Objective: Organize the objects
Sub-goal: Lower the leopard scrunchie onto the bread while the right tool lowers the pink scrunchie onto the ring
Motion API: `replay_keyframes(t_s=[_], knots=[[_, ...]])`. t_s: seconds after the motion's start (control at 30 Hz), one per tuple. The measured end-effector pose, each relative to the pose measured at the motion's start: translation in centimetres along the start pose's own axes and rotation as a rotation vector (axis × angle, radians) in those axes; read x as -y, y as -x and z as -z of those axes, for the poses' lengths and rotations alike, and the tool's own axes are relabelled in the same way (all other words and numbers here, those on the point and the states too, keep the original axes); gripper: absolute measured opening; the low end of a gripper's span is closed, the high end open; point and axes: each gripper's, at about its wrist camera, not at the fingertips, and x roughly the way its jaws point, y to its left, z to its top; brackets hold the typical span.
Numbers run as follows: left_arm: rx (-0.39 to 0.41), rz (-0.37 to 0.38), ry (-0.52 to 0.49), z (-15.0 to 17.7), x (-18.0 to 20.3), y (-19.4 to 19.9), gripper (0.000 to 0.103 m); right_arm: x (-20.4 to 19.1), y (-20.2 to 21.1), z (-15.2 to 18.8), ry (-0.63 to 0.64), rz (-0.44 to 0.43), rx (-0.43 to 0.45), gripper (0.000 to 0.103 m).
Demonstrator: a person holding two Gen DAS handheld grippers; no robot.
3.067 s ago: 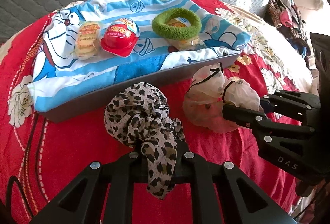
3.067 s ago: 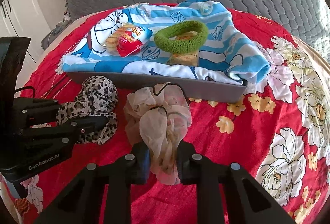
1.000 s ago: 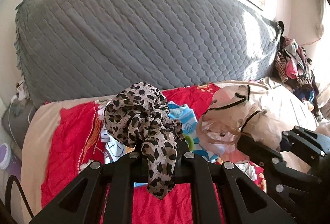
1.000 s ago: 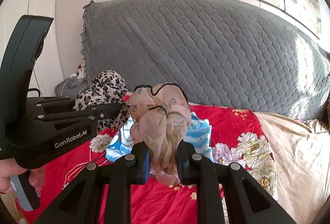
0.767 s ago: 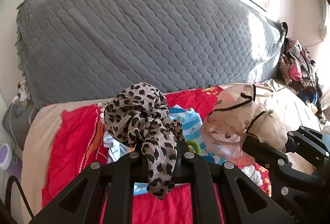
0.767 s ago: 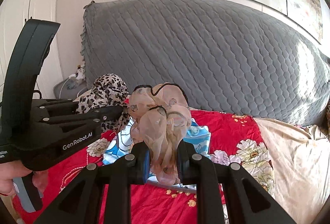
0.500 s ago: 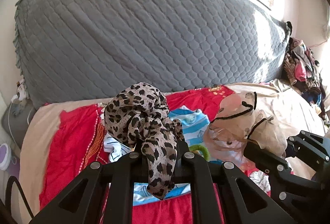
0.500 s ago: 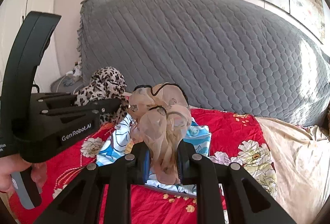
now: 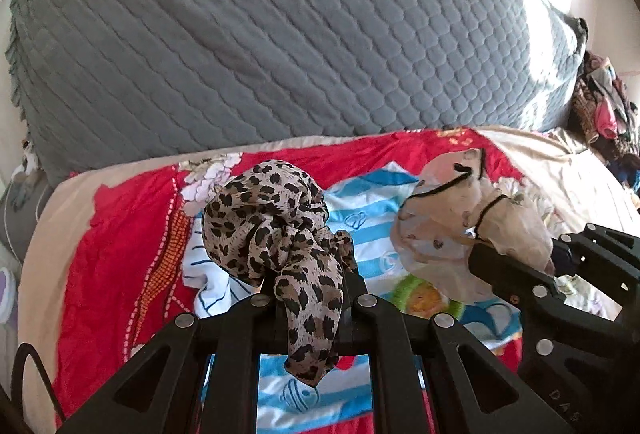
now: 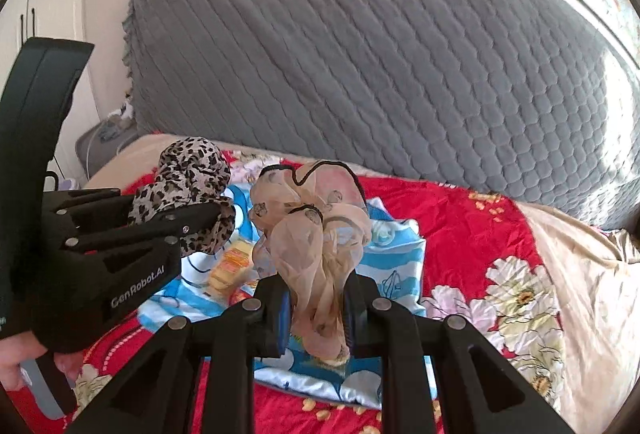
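Currently left gripper (image 9: 308,308) clamps the leopard scrunchie (image 9: 272,230) and right gripper (image 10: 316,304) the sheer scrunchie (image 10: 316,234); the sheer one's loose folds could snag the snack (image 10: 230,266) at 10 o'clock on the striped towel (image 10: 396,250).

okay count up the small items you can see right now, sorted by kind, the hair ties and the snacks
Fabric scrunchies: 2, the leopard-print scrunchie and the sheer beige scrunchie.
Terry hair ties: 1, the green hair tie, partly hidden.
Snack packets: 1, the biscuit packet; any others are hidden.
Total: 4.
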Motion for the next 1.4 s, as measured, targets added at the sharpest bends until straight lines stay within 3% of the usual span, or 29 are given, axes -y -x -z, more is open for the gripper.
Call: replay_keyframes(t_s=[0.4,0.77,1.17,1.4], knots=[[-0.080,-0.010,0.023,2.0,-1.2,-6.7,0.012,-0.6,-8.0,1.7,0.029,-0.002,-0.128,0.020],[-0.118,-0.019,0.055,3.1,-2.0,-10.0,0.012,-0.2,-11.2,2.6,0.013,0.013,-0.167,0.020],[-0.112,-0.030,0.027,3.1,-1.4,-11.2,0.012,-0.2,-13.3,2.9,0.023,0.016,-0.182,0.022],[-0.111,-0.054,0.040,2.8,-1.7,-11.4,0.022,-0.2,-13.6,2.8,0.019,0.035,-0.181,0.027]])
